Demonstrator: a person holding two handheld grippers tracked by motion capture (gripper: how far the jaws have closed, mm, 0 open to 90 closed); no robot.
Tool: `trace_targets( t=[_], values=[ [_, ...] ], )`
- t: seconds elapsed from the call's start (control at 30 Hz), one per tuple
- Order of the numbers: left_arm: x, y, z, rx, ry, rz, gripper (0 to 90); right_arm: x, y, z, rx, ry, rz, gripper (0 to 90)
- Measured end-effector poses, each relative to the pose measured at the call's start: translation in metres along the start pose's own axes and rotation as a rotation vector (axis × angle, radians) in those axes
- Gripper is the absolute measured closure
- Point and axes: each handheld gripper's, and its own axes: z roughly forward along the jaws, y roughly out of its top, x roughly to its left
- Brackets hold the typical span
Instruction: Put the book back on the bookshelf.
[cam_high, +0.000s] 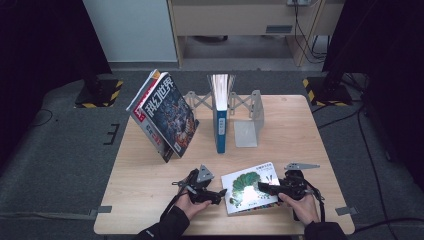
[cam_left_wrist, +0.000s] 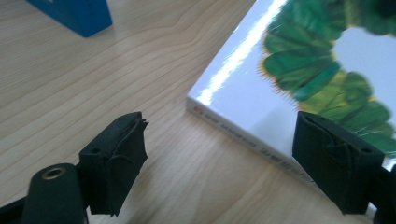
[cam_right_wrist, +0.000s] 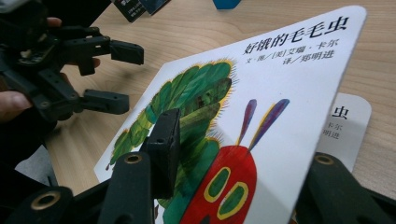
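Right tongs (cam_high: 267, 188) pinch the caterpillar book's (cam_high: 247, 187) lifted cover; left tongs (cam_high: 220, 195) gape wide beside it.

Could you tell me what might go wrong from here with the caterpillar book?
1. The right gripper has lifted only the front cover, with a page left flat beneath; pulling up could bend or crease the cover rather than raise the book.
2. The left gripper stands open at the spine without pressing on it, so the book may slide on the smooth table.
3. The two grippers are close together and could collide.
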Motion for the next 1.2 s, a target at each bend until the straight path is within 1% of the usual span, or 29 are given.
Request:
trace_targets(
  t=[0.07, 0.13, 0.17, 0.3, 0.43, 0.47, 0.5, 0.57, 0.7, 0.77, 0.8, 0.87, 0.93, 0.97, 1.0, 1.07, 1.1, 1.13, 1.2],
  values=[
    [-0.003, 0.001, 0.0, -0.012, -0.024, -0.012, 16.5, 0.0, 0.0, 0.0, -0.002, 0.001, 0.008, 56.9],
    [-0.004, 0.0, 0.001, -0.003, -0.058, -0.042, 16.5, 0.0, 0.001, -0.002, -0.011, 0.012, 0.019, 59.9],
    [-0.005, -0.001, 0.003, 0.001, -0.072, -0.051, 16.5, 0.0, 0.002, -0.002, -0.018, 0.015, 0.018, 60.9],
    [-0.008, -0.002, 0.008, 0.016, -0.092, -0.049, 16.6, 0.001, 0.003, -0.003, -0.017, 0.019, 0.016, 62.8],
    [-0.009, -0.003, 0.01, 0.007, -0.117, -0.064, 14.4, 0.002, 0.005, -0.005, -0.028, 0.031, 0.018, 66.8],
    [-0.009, -0.003, 0.01, 0.008, -0.128, -0.066, 13.7, 0.002, 0.005, -0.006, -0.028, 0.034, 0.013, 67.4],
    [-0.009, -0.004, 0.011, 0.008, -0.145, -0.077, 12.7, 0.003, 0.006, -0.006, -0.031, 0.035, 0.013, 68.0],
    [-0.01, -0.006, 0.013, 0.004, -0.166, -0.091, 10.3, 0.003, 0.006, -0.006, -0.034, 0.038, 0.007, 69.5],
    [-0.01, -0.006, 0.014, -0.001, -0.172, -0.088, 8.2, 0.004, 0.008, -0.009, -0.054, 0.06, 0.01, 74.0],
    [-0.01, -0.006, 0.015, -0.007, -0.178, -0.083, 7.2, 0.005, 0.009, -0.011, -0.062, 0.073, 0.019, 76.3],
    [-0.01, -0.006, 0.015, -0.008, -0.181, -0.082, 7.2, 0.005, 0.009, -0.011, -0.062, 0.073, 0.019, 76.3],
    [-0.011, -0.006, 0.016, -0.01, -0.192, -0.073, 6.5, 0.006, 0.01, -0.013, -0.076, 0.078, 0.01, 77.9],
    [-0.012, -0.006, 0.016, -0.009, -0.2, -0.074, 5.9, 0.006, 0.011, -0.015, -0.096, 0.09, 0.003, 80.0],
    [-0.012, -0.006, 0.016, -0.009, -0.206, -0.076, 5.0, 0.008, 0.012, -0.018, -0.114, 0.101, -0.006, 81.2],
    [-0.013, -0.006, 0.017, -0.009, -0.212, -0.075, 5.0, 0.008, 0.012, -0.018, -0.114, 0.101, -0.006, 81.2],
    [-0.014, -0.006, 0.017, -0.006, -0.221, -0.061, 4.5, 0.009, 0.013, -0.021, -0.144, 0.115, -0.019, 82.3],
    [-0.015, -0.006, 0.017, -0.002, -0.226, -0.053, 4.5, 0.01, 0.013, -0.024, -0.173, 0.127, -0.03, 83.0],
    [-0.016, -0.006, 0.017, -0.002, -0.228, -0.052, 4.5, 0.01, 0.013, -0.024, -0.173, 0.127, -0.03, 83.0],
    [-0.018, -0.005, 0.018, 0.003, -0.243, -0.034, 4.4, 0.01, 0.013, -0.024, -0.188, 0.137, -0.038, 83.3]
  ],
)
